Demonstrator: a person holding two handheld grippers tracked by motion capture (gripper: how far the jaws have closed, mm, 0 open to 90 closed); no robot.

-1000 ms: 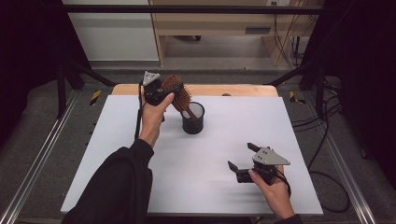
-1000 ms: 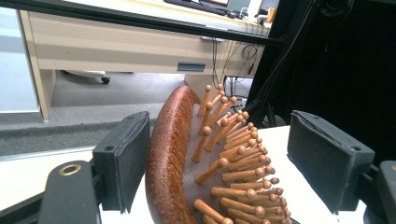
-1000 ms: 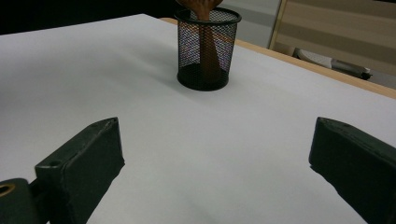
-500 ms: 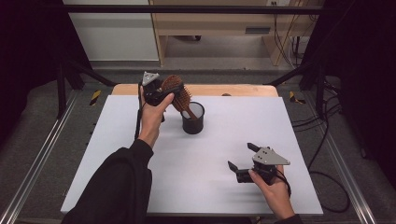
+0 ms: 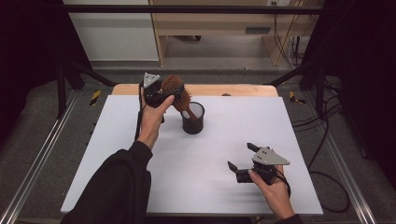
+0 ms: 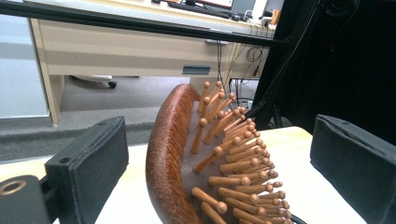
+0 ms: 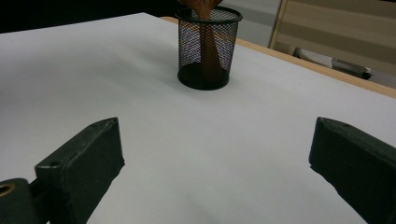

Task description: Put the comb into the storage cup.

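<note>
Spreading under both hands, the white bench (image 5: 140, 154) carries a black mesh cup (image 5: 192, 118) just right of the left hand-held gripper (image 5: 161, 95). A wooden hairbrush (image 5: 176, 92) stands handle-down in the cup, its long axis tilted toward that gripper, head between the parted jaws, neither pad clamping. The right hand-held gripper (image 5: 239, 161) lies well apart, jaws apart, holding nothing.

Even overhead light brightens the white tabletop (image 5: 224, 140); surroundings fall dark. Shadows are soft and faint. The high view is slightly grainy; near jaws blur in both gripper views.
</note>
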